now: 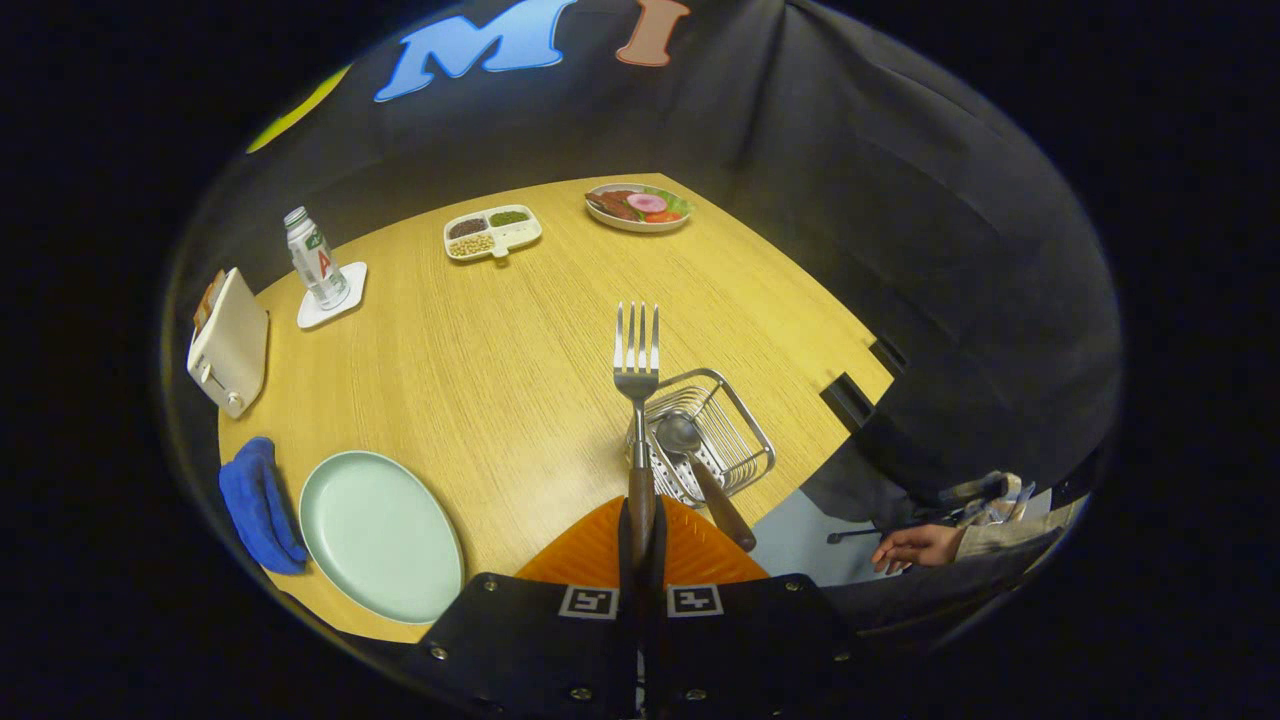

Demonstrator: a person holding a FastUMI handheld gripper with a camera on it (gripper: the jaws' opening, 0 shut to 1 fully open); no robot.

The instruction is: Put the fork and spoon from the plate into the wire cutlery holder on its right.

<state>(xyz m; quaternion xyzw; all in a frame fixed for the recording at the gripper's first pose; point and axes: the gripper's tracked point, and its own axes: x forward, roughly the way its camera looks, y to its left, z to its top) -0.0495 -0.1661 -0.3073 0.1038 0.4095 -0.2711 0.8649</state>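
My gripper (640,525) is shut on the brown handle of a fork (637,365), which points straight ahead with its tines up, raised above the table. Just beyond my fingers and slightly right stands the wire cutlery holder (745,435) near the table's right edge. A spoon (690,450) lies in it, bowl inside the basket and brown handle sticking out toward me over the rim. The pale green plate (380,535) sits bare to the left of my fingers, near the table's front edge.
A blue cloth (258,505) lies left of the plate. A white toaster (228,342), a bottle (315,258) on a white coaster, a divided snack tray (492,231) and a plate of food (638,206) stand farther back. A person's hand (915,547) rests off the table's right side.
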